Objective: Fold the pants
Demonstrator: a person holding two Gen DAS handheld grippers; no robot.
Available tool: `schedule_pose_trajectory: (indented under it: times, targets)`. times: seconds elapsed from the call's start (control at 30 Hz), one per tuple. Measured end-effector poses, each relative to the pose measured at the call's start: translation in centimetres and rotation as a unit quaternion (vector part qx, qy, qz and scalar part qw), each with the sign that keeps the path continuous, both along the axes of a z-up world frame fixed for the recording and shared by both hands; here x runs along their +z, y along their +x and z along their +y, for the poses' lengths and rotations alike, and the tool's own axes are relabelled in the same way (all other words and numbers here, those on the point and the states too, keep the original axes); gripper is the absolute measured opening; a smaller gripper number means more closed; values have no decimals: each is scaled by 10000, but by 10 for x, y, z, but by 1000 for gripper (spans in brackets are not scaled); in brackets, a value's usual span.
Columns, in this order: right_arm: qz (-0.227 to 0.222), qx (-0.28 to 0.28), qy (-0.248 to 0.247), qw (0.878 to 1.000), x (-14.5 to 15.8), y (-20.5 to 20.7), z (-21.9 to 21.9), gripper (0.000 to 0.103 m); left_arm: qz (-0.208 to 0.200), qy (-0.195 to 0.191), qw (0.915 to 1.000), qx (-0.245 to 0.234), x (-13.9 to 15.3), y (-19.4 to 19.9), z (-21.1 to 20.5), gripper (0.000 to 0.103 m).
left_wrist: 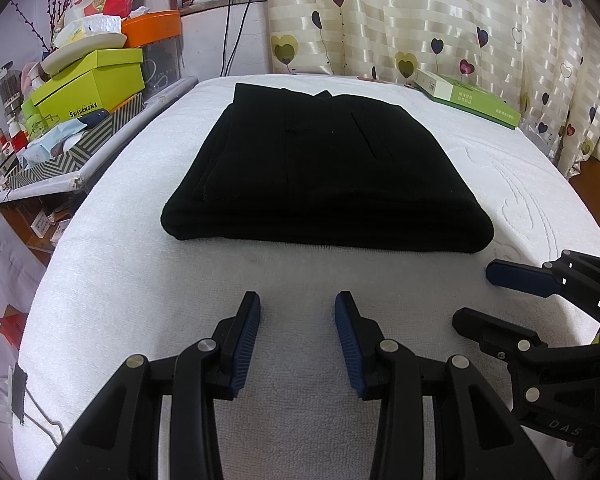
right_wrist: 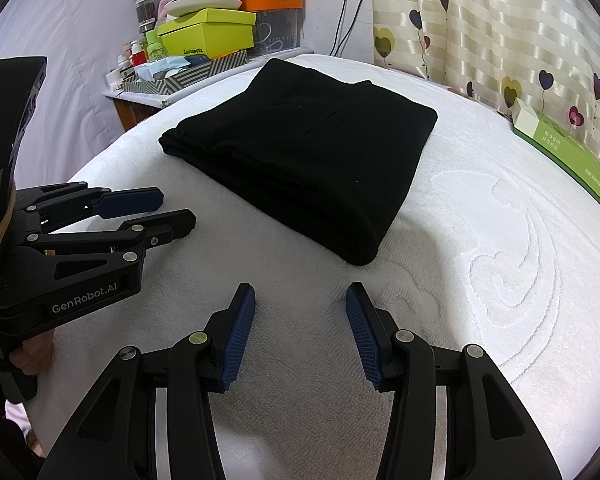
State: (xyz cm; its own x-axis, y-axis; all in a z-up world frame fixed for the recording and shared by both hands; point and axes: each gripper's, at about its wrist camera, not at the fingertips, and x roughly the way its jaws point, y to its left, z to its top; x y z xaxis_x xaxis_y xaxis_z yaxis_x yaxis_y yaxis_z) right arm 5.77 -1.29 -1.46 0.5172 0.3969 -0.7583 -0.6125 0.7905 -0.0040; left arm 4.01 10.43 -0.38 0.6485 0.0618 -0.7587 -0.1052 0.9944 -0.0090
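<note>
Black pants point(left_wrist: 320, 168) lie folded into a thick rectangle on the white towel-covered surface point(left_wrist: 140, 280), with the folded edge toward me. My left gripper point(left_wrist: 298, 300) hovers open over bare towel, a short way in front of the pants, holding nothing. In the right wrist view the pants point(right_wrist: 308, 152) sit ahead and slightly left. My right gripper point(right_wrist: 300, 292) is open there too, empty, just short of the pants' near corner. Each gripper shows in the other's view: the right gripper point(left_wrist: 476, 292) at the right edge, the left gripper point(right_wrist: 172, 212) at the left edge, held by a hand.
A flat green box point(left_wrist: 468, 98) lies at the far right of the surface, next to a heart-patterned curtain point(left_wrist: 420, 20). A cluttered side shelf point(left_wrist: 80, 100) with a lime box, an orange box, jars and tissues stands at the left. Cables hang below the window.
</note>
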Motion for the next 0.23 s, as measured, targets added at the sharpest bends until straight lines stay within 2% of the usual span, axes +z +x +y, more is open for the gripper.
schedule_pose_trajectory:
  times: [0.23]
  targets:
    - [3, 1, 5, 10000, 0, 0, 0, 49, 0, -2, 10000, 2, 0, 0, 0, 42]
